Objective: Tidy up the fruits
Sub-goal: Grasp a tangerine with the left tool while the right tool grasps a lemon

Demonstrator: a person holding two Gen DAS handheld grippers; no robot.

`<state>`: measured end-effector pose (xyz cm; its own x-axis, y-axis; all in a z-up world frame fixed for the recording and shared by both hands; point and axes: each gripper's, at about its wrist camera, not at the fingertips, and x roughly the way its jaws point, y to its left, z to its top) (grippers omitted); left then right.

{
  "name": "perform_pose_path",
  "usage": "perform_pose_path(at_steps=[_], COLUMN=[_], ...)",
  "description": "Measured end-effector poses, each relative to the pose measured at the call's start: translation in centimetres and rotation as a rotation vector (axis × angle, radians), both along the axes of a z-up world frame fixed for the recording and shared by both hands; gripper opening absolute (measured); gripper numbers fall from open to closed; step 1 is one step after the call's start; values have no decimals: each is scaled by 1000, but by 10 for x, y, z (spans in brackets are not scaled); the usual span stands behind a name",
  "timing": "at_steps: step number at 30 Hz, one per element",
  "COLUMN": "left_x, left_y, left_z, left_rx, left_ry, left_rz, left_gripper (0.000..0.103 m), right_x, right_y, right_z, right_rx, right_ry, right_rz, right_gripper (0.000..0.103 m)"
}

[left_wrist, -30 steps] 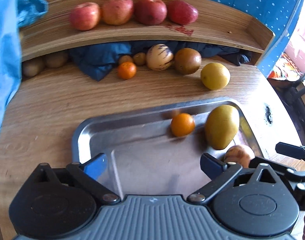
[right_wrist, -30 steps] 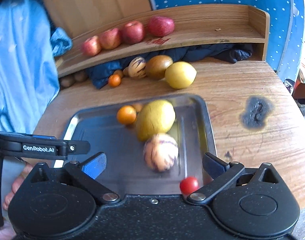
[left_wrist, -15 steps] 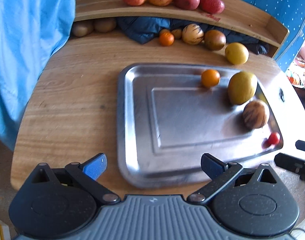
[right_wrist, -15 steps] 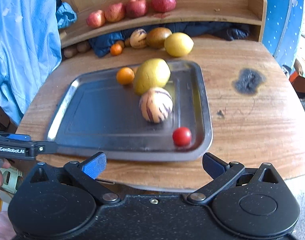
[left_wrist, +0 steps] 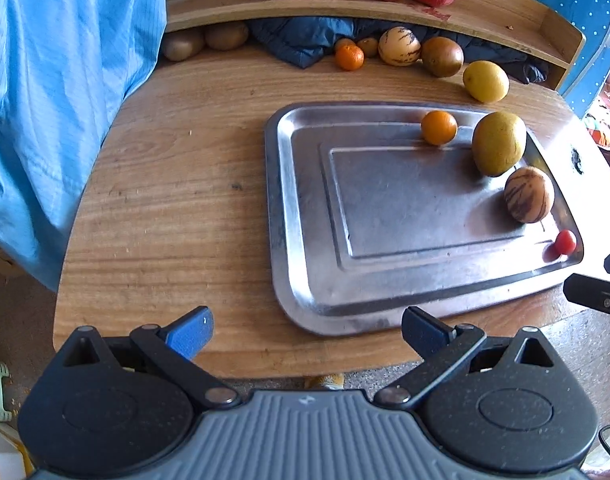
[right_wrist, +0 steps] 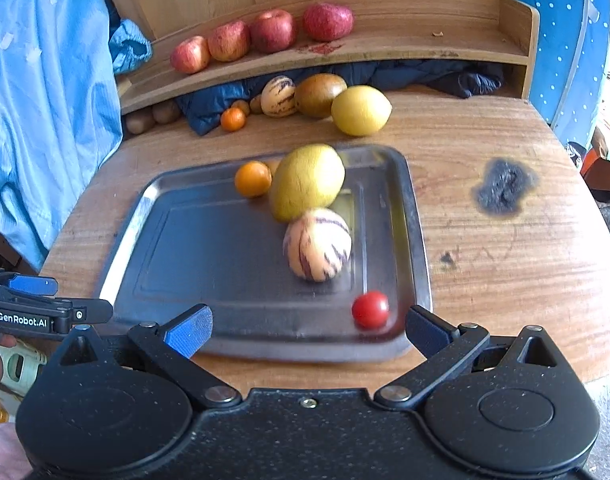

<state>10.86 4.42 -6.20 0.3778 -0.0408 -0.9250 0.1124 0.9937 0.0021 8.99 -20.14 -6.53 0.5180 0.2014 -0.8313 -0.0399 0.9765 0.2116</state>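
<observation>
A steel tray (left_wrist: 305,216) (right_wrist: 145,232) lies on the round wooden table. On it are an orange (left_wrist: 438,127) (right_wrist: 252,179), a yellow-green mango (left_wrist: 499,143) (right_wrist: 307,181), a striped melon (left_wrist: 529,194) (right_wrist: 317,244) and a cherry tomato (left_wrist: 565,241) (right_wrist: 370,309). My left gripper (left_wrist: 305,330) is open and empty over the table's near edge, left of the tray's front corner. My right gripper (right_wrist: 307,330) is open and empty at the tray's near edge, close to the tomato.
Behind the tray lie a lemon (right_wrist: 361,110), a brown fruit (right_wrist: 320,89), a second striped melon (right_wrist: 279,96), a small orange (right_wrist: 233,119) and kiwis (left_wrist: 183,44). Several red apples (right_wrist: 271,31) sit on the curved wooden shelf. A blue cloth (left_wrist: 45,100) hangs at left.
Both grippers have pulled back from over the tray toward the table's near edge, staying open. The left view shifted left; the right gripper has come back slightly toward the tray.
</observation>
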Motion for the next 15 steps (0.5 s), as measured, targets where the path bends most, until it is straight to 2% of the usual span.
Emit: perform_pose_path(at_steps=[15], left_x=[70], left_y=[-3], left_z=[19], left_rx=[20], left_ry=[-50], left_rz=[-70], left_gripper=[102], right_x=[65], right_y=[0], right_z=[8], right_rx=[-7], right_ry=[-71], right_rz=[-92], right_gripper=[102])
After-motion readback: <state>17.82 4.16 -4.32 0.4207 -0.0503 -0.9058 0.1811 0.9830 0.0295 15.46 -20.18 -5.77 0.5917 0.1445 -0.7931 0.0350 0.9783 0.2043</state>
